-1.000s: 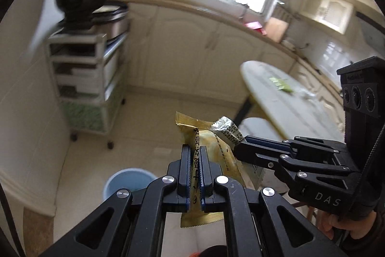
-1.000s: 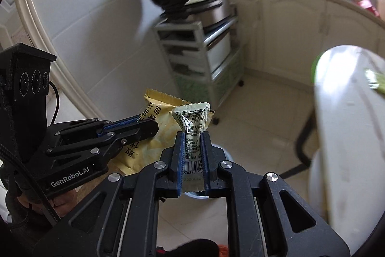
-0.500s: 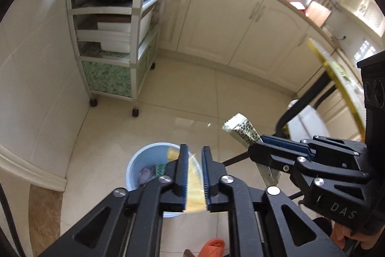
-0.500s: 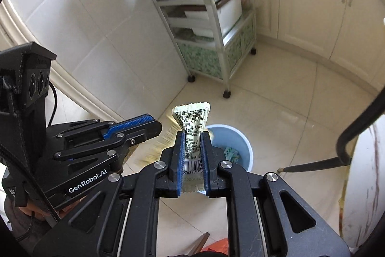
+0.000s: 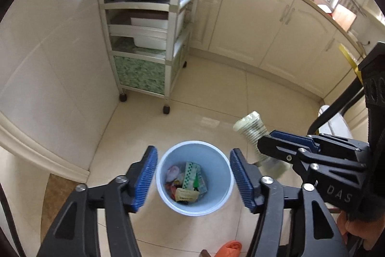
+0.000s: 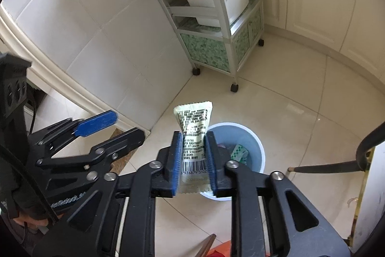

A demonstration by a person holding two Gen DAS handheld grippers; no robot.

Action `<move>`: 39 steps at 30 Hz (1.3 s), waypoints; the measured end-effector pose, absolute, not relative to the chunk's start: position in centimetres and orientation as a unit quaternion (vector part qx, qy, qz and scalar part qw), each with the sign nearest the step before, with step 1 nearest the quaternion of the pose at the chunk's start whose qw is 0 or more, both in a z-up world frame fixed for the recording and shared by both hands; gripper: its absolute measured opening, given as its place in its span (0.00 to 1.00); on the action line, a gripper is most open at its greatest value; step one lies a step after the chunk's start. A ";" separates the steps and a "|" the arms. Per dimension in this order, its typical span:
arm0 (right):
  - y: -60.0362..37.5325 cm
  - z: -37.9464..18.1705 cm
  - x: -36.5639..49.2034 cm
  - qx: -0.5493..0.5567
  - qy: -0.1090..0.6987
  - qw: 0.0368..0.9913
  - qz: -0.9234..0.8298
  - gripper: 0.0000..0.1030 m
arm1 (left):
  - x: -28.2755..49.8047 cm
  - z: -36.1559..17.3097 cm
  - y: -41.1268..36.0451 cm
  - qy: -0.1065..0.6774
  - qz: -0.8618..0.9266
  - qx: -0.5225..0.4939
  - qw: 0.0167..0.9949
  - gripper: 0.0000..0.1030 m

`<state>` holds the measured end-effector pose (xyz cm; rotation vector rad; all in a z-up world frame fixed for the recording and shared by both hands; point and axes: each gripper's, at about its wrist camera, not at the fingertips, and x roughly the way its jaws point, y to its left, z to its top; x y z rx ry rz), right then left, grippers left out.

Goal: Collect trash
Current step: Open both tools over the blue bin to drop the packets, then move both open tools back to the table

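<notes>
A light-blue bin point(image 5: 207, 153) stands on the tiled floor with several wrappers in it. My left gripper point(image 5: 193, 153) hangs right above the bin, jaws opening wide with nothing between them. A yellow wrapper point(image 5: 186, 194) lies on top inside the bin. In the right wrist view my right gripper point(image 6: 193, 136) is just short of the bin point(image 6: 250, 143). Its jaws are opening, and a white-green printed wrapper point(image 6: 192, 117) stands loose between the pads. In the left wrist view that wrapper point(image 5: 250, 129) is blurred ahead of the right gripper point(image 5: 267, 143). The left gripper point(image 6: 126, 125) shows at the left.
A wheeled metal cart point(image 5: 144, 64) with drawers stands against the tiled wall behind the bin. Cream cabinets point(image 5: 252, 23) run along the back. A black furniture leg point(image 6: 332, 165) crosses the floor at the right. An orange slipper point(image 5: 231, 247) lies near the bottom edge.
Both grippers came down over the bin. The left jaws opened and the yellow wrapper dropped into the bin. The right jaws have started to part around the white-green wrapper.
</notes>
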<state>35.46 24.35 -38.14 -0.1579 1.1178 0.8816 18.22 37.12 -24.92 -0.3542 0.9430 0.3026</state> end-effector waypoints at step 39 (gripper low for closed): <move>-22.1 -18.9 47.0 -0.098 0.396 0.908 0.094 0.91 | 33.7 -8.0 2.2 0.372 -0.057 0.048 0.925 0.90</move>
